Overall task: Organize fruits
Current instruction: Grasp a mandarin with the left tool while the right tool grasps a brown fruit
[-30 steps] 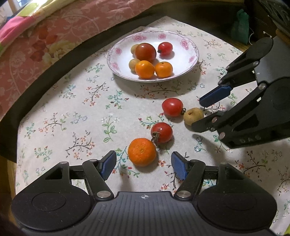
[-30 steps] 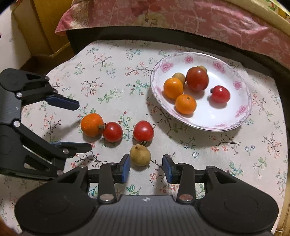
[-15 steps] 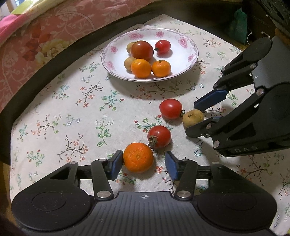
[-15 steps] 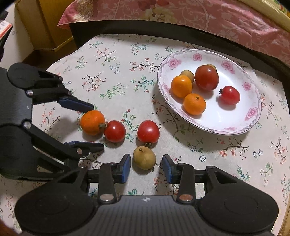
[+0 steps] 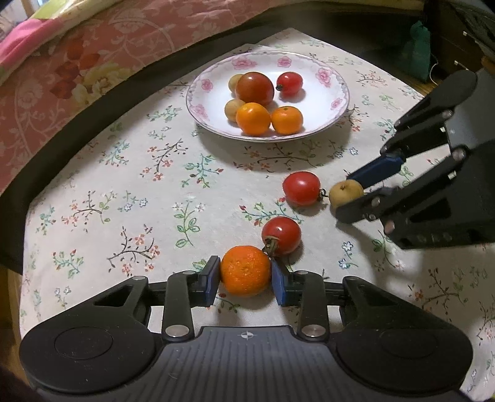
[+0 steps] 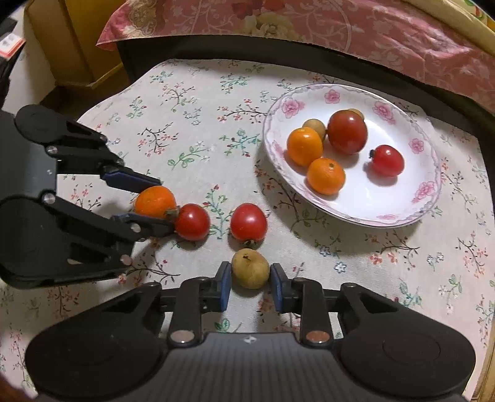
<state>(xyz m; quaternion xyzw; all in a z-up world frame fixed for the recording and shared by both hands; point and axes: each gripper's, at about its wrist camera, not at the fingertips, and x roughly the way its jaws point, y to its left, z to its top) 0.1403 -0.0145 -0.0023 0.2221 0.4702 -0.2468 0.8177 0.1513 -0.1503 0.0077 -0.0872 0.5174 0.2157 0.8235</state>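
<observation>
Setting: a home, likely a bedroom.
Evidence: floral tablecloth (image 5: 130,173) on a small table; rose-patterned plate (image 5: 337,92) of fruit; pink floral bedding (image 6: 340,27) just beyond; cardboard box (image 6: 71,46) alongside.

Floral tablecloth (image 5: 123,191) covers the table. Pink flowered bedspread (image 5: 77,55) hangs along the far edge, over a dark band. Yellow cardboard box (image 6: 71,46) at far left of right view. Green cloth thing (image 5: 417,49) at far right of left view.
</observation>
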